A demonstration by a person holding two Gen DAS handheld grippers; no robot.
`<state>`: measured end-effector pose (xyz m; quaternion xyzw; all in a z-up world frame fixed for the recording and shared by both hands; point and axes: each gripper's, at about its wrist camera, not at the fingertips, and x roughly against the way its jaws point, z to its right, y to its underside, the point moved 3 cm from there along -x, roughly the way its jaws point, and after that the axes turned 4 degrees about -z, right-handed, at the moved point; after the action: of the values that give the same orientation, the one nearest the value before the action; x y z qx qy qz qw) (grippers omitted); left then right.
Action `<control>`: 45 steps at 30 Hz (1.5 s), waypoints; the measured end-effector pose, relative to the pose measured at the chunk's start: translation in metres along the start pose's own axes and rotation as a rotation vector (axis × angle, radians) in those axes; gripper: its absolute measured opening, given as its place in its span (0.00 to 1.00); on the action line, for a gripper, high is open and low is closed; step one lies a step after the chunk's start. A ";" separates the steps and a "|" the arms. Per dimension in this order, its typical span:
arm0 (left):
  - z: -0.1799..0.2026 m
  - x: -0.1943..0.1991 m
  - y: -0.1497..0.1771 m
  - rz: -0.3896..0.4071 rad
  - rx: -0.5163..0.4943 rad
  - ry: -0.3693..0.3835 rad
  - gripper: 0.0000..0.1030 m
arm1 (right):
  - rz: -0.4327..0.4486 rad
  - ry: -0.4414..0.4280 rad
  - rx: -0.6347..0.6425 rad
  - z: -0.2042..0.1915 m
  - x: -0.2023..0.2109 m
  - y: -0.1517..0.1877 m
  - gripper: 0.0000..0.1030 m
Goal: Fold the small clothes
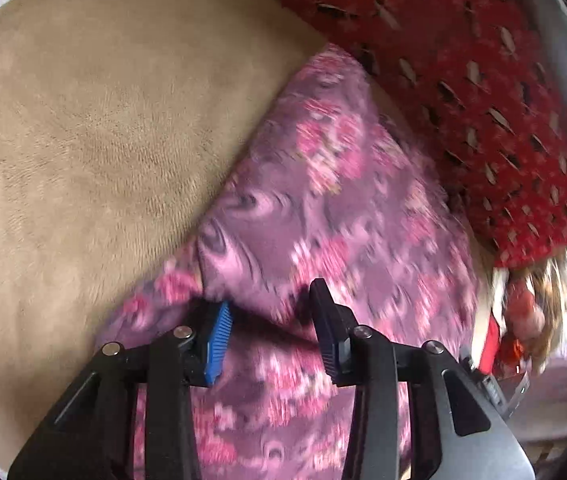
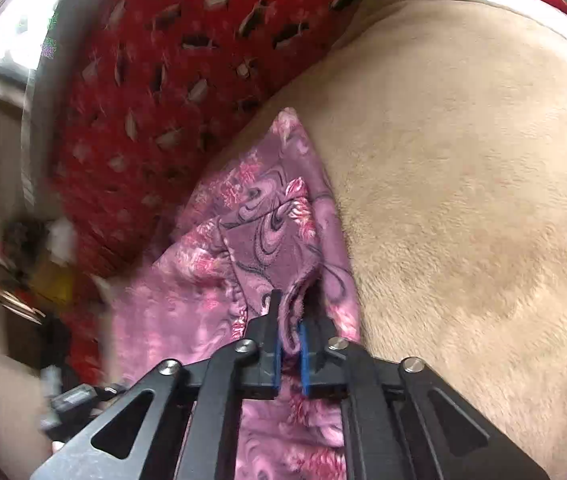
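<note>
A small purple garment with pink flowers [image 1: 323,200] lies on a beige plush surface [image 1: 83,140]. My left gripper [image 1: 271,300] is open, its jaws apart over the garment's near edge, with a fold of cloth against the blue pad [image 1: 219,336]. The view is blurred. In the right wrist view the same garment [image 2: 267,232] runs away from me along the beige surface [image 2: 463,200]. My right gripper [image 2: 290,312] is shut on a bunched edge of the purple garment, pinched between the blue pads [image 2: 303,360].
A red patterned fabric with pale and dark marks [image 1: 463,80] lies beyond the garment, also in the right wrist view [image 2: 171,80]. A window or bright wall [image 2: 11,40] and blurred clutter [image 2: 43,256] sit at the far left of the right view.
</note>
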<state>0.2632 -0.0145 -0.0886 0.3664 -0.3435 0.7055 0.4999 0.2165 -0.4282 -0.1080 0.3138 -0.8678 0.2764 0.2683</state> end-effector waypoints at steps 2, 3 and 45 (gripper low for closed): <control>0.007 0.013 0.012 0.010 -0.057 0.035 0.34 | 0.064 0.065 0.037 -0.009 0.023 0.001 0.14; 0.014 0.020 0.019 0.036 -0.104 0.018 0.34 | 0.116 0.036 0.093 -0.019 0.040 0.003 0.14; -0.164 0.082 0.215 -0.284 -0.026 0.026 0.51 | -0.291 0.176 0.209 0.083 0.178 0.242 0.46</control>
<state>0.0102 0.1053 -0.1242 0.3954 -0.2910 0.6280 0.6038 -0.0927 -0.3954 -0.1275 0.4369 -0.7529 0.3499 0.3463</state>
